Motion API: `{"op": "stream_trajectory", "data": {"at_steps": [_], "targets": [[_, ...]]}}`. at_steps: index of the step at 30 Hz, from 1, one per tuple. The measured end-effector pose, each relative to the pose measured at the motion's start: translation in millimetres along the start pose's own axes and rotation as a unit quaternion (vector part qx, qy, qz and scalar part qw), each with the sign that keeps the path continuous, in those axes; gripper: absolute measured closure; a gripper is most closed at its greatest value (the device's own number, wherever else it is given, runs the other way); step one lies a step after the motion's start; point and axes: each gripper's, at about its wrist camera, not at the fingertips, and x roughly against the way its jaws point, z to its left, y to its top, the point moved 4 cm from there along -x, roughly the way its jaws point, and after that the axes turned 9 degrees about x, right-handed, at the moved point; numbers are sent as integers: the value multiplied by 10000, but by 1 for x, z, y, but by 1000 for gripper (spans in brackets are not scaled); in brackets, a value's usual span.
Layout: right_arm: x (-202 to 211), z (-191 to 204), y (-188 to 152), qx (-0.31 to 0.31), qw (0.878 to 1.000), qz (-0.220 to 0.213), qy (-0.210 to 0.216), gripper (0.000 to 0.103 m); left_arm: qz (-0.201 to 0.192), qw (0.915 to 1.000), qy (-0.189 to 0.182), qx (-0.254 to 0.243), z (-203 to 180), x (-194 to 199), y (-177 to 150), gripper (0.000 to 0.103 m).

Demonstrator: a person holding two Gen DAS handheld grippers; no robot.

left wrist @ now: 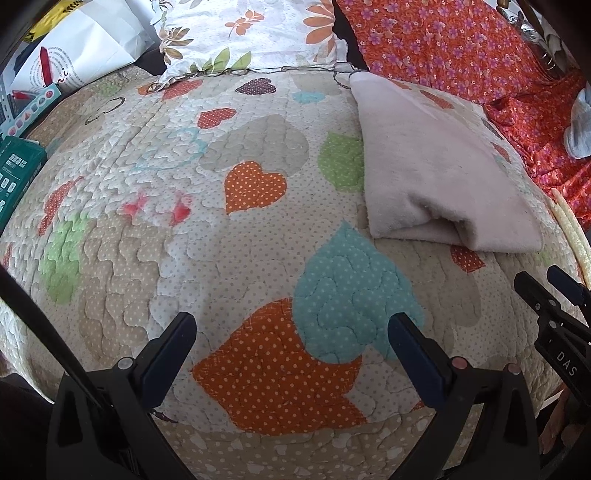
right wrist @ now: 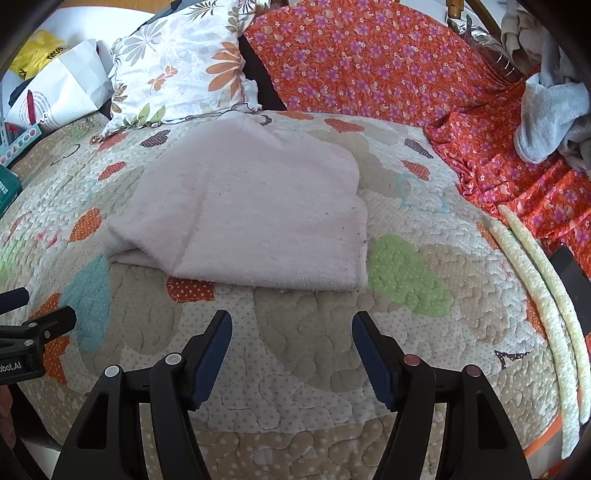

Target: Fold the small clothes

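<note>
Both of my grippers are empty. From the left wrist view, my left gripper (left wrist: 291, 339) hovers with its jaws spread wide over the heart-patterned quilt (left wrist: 184, 229) on the bed, touching nothing. The pale pink cloth (left wrist: 436, 177) lies ahead and to the right of it, well apart from the fingers, folded into a thick flat packet with a doubled edge facing me. My right gripper (left wrist: 546, 280) shows at the right edge, near that cloth's corner. A floral pillow (left wrist: 251, 33) sits beyond the quilt.

From the right wrist view, my right gripper (right wrist: 291, 332) is also spread wide and holds nothing, poised just short of the cloth's (right wrist: 251, 206) near edge. The cloth rests flat on the quilt (right wrist: 424, 332), its layers stacked fairly squarely. At the far right, on the orange flowered sheet (right wrist: 369, 55), a grey-blue garment (right wrist: 546, 118) lies crumpled in a loose heap.

I judge the pink piece folded, or lacking at most one more fold. The crumpled pile suggests more clothes remain to fold.
</note>
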Motion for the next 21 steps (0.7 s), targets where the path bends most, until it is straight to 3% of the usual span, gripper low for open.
{"op": "stream_trajectory", "data": {"at_steps": [21], "targets": [[2, 2, 0, 60, 10000, -51, -29, 29, 98, 9999, -7, 39, 2, -3, -1, 0]]}}
